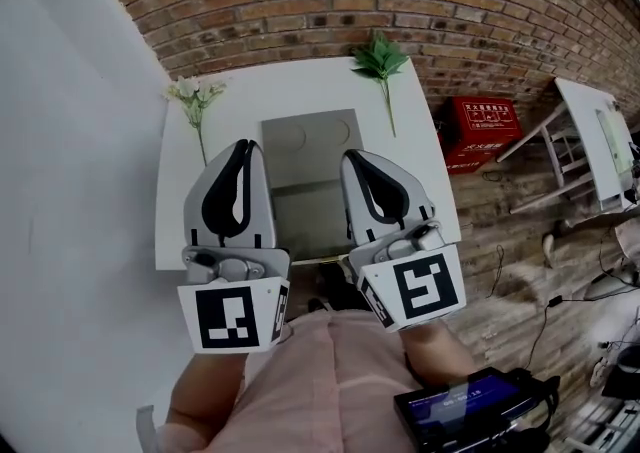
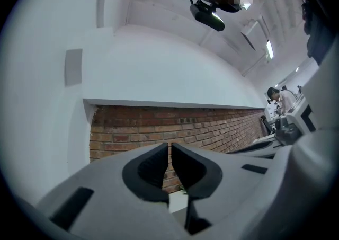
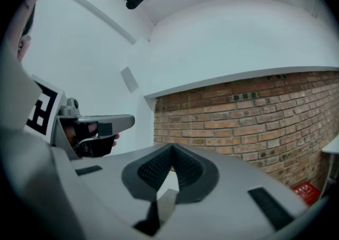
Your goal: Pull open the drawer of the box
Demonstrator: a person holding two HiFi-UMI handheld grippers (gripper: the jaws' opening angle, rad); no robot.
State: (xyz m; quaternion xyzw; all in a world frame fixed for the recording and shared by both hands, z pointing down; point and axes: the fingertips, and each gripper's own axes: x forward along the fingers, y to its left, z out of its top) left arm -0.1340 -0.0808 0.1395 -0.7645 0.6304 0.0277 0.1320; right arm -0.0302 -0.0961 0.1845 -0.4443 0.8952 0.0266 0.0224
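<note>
A grey box [image 1: 310, 146] lies in the middle of a white table [image 1: 300, 81], seen in the head view; its lower part [image 1: 310, 223] faces the person, and I cannot make out a drawer handle. Both grippers are held up close to the camera, well above the table's near edge, touching nothing. My left gripper [image 1: 243, 144] has its jaws together with nothing between them, and its own view [image 2: 169, 146] looks at a brick wall. My right gripper [image 1: 352, 154] is shut and empty too; its tips [image 3: 172, 146] meet in front of the brick wall.
A white flower stem [image 1: 197, 91] lies at the table's left edge and a green leafy sprig [image 1: 380, 59] at its far right corner. A red crate [image 1: 482, 129] and a white rack [image 1: 590, 141] stand on the wooden floor to the right. A white wall runs along the left.
</note>
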